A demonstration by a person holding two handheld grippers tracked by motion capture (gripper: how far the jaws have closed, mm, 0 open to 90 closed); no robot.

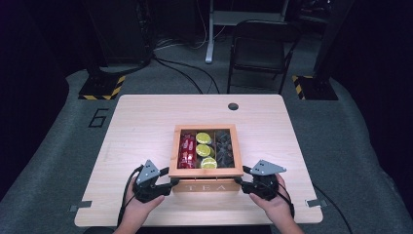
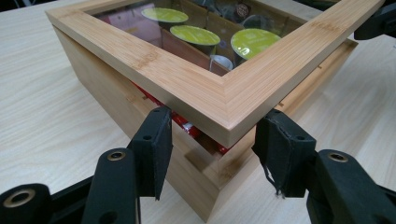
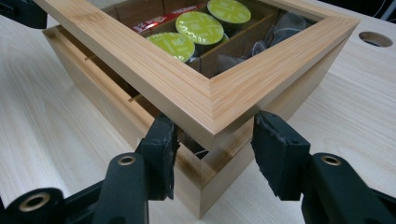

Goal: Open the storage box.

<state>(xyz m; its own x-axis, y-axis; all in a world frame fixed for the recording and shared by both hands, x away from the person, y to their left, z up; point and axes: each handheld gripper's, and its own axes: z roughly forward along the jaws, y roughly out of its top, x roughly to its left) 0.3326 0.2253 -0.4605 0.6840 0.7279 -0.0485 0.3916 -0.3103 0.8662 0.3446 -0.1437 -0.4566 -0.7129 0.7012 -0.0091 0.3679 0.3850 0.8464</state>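
Lid (image 2: pixel 224 100) of tea box (image 1: pixel 207 185) partly raised, both grippers' jaws straddling its front corners, unclamped; next: swing it fully open.

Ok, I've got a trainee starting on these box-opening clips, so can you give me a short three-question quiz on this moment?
1. True or false: the lid of the wooden tea box lies flat and fully closed on its base.
2. Which compartment holds the green-topped capsules? A) left B) middle C) right
3. Where on the lid do the left gripper and the right gripper sit?

Key
1. False: its front edge is raised, with a gap showing above the base.
2. B, between the red packets and the dark sachets.
3. One at each front corner, with the corner between its jaws.
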